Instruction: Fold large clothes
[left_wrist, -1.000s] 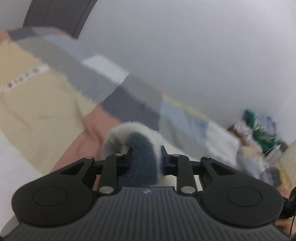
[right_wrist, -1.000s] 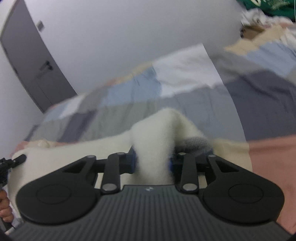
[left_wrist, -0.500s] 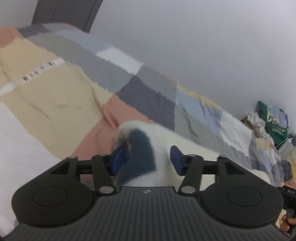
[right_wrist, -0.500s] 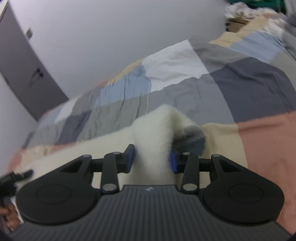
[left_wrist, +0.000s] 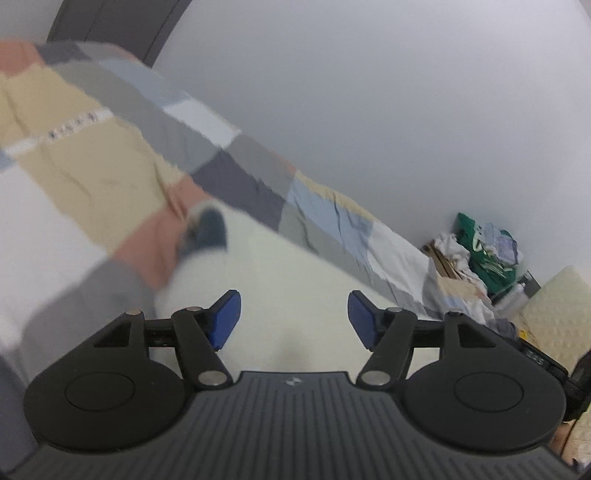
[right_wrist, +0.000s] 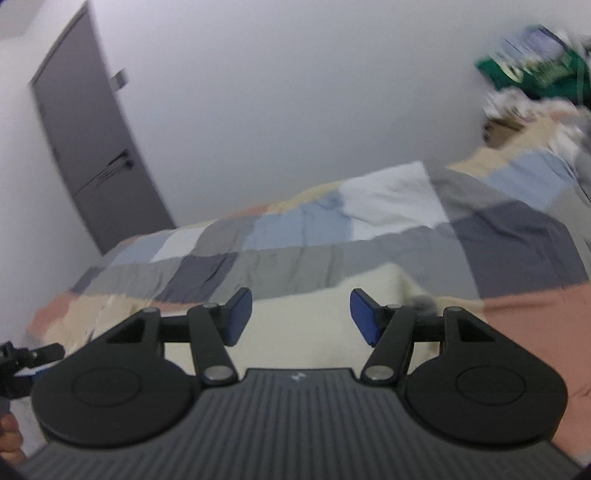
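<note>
A cream fleece garment (left_wrist: 280, 280) with a dark blue-grey cuff (left_wrist: 207, 230) lies flat on the patchwork bedspread (left_wrist: 110, 162). My left gripper (left_wrist: 293, 317) is open and empty just above the fleece. In the right wrist view the same cream garment (right_wrist: 303, 328) lies on the bedspread (right_wrist: 388, 236), with a grey cuff (right_wrist: 421, 301) by the right finger. My right gripper (right_wrist: 301, 317) is open and empty above it. The other gripper (right_wrist: 26, 362) shows at the left edge.
A pile of clothes with a green item (left_wrist: 484, 251) sits at the far end of the bed, also in the right wrist view (right_wrist: 535, 70). A grey door (right_wrist: 92, 147) stands behind the bed. A plain white wall (left_wrist: 369, 92) runs along it.
Both grippers have opened and let go of the fleece garment. The garment has dropped flat onto the bedspread, and both grippers have drawn back from it.
</note>
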